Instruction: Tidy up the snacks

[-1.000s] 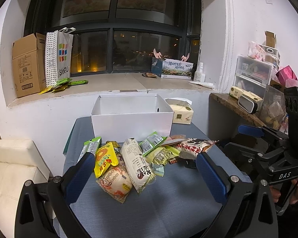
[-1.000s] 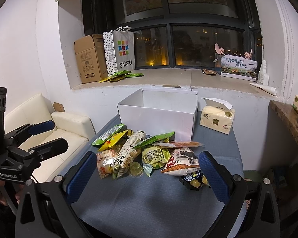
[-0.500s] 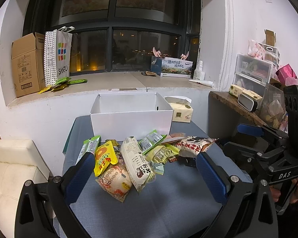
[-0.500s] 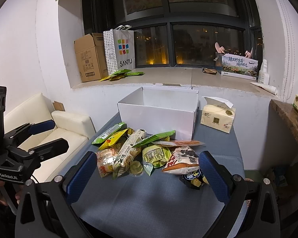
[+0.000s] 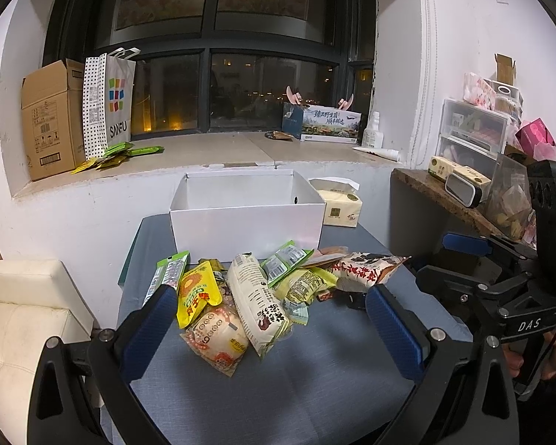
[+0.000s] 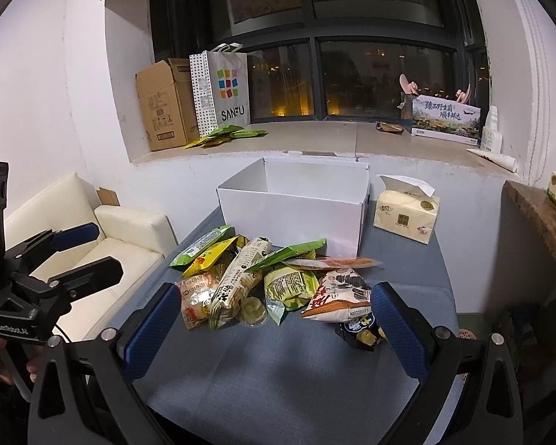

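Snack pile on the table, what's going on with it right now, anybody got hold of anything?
Nothing is held yet. A person holds a gripper in each hand; the left gripper and the right gripper both hang open above the near edge of the blue-grey table, facing the snack pile. The packets lie heaped in front of the white box, whose visible inside holds nothing. A tissue pack sits right of the box.
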A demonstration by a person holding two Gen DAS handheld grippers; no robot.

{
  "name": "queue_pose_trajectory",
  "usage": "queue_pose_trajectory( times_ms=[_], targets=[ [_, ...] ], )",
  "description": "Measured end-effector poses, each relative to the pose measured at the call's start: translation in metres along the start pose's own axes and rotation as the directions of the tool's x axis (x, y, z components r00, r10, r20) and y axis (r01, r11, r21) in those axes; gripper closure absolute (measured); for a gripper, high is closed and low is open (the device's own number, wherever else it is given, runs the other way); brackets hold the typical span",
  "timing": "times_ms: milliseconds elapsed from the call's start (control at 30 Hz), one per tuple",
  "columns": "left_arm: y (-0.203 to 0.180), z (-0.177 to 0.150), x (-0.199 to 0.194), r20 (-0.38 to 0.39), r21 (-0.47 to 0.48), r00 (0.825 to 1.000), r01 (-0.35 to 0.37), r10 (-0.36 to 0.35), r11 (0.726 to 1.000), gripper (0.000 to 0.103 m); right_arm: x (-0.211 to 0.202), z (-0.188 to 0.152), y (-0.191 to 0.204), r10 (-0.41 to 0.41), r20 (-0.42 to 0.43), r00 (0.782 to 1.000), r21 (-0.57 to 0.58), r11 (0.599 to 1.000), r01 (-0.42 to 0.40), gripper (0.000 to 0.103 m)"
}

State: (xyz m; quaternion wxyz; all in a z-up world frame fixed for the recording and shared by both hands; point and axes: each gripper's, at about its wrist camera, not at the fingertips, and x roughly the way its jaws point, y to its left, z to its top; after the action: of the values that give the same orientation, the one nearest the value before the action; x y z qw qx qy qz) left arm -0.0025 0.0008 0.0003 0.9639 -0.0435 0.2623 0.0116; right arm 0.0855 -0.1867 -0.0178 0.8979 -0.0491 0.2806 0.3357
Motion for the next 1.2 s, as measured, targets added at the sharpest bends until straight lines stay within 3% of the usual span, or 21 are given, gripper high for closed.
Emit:
queue_pose_trajectory(
  times_ms=[800, 900, 1000, 1200],
  targets=[
    [0.003, -0.004, 0.004, -0.01, -0.004, 1.0, -0.001, 0.001, 1.0, 0.0, 0.016, -0.004, -0.008, -0.028, -0.037, 0.999, 0.016, 0.999, 0.028, 0.0],
    [0.006, -0.006, 0.005, -0.017, -0.01, 1.0, 0.0, 0.0, 1.0, 0.0, 0.03, -0.007, -0.016, -0.069, -0.025, 0.997, -0.015, 0.997, 0.069, 0.0],
    [0.007, -0.008, 0.009, -0.03, -0.012, 1.0, -0.003, 0.003, 1.0, 0.0, 0.059, -0.016, -0.025, -0.175, -0.063, 0.983, -0.067, 0.983, 0.171, 0.0],
    [0.008, -0.013, 0.016, -0.047, -0.014, 0.999, -0.004, 0.003, 1.0, 0.0, 0.111, -0.022, -0.041, -0.194, -0.125, 0.973, -0.069, 0.98, 0.186, 0.0]
  ],
)
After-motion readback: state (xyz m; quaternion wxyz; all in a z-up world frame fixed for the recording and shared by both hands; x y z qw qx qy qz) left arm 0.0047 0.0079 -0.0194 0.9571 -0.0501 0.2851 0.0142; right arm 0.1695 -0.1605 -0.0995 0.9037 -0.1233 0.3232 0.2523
